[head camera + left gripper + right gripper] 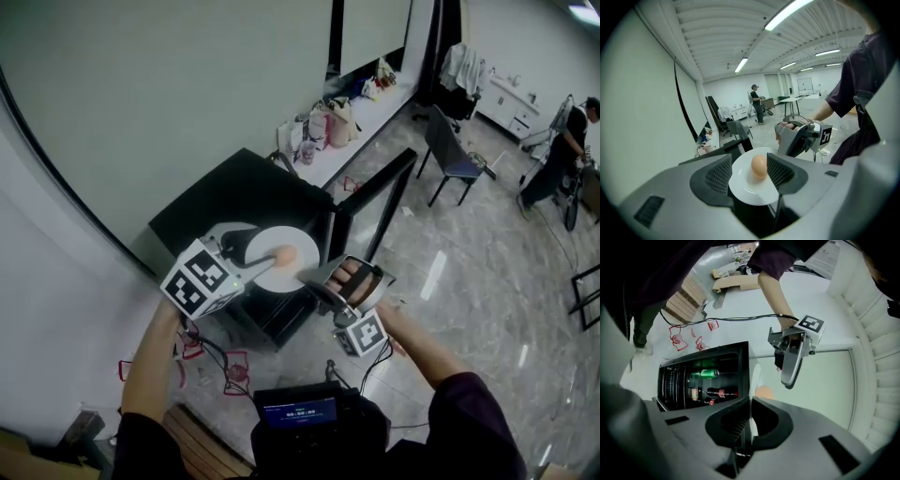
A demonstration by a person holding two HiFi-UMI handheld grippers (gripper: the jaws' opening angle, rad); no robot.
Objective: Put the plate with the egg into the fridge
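Plate (298, 238) with egg (285, 255) was held over the open fridge (234, 192).
Right claw (749, 420) pinched the rim, left claw (748, 172) was spread around it; the shelves lay below.

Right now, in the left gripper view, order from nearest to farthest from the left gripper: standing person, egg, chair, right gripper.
1. Egg, on the plate between the left gripper's jaws.
2. Right gripper, just beyond, to the right.
3. Chair, farther back, left of centre.
4. Standing person, far across the room.
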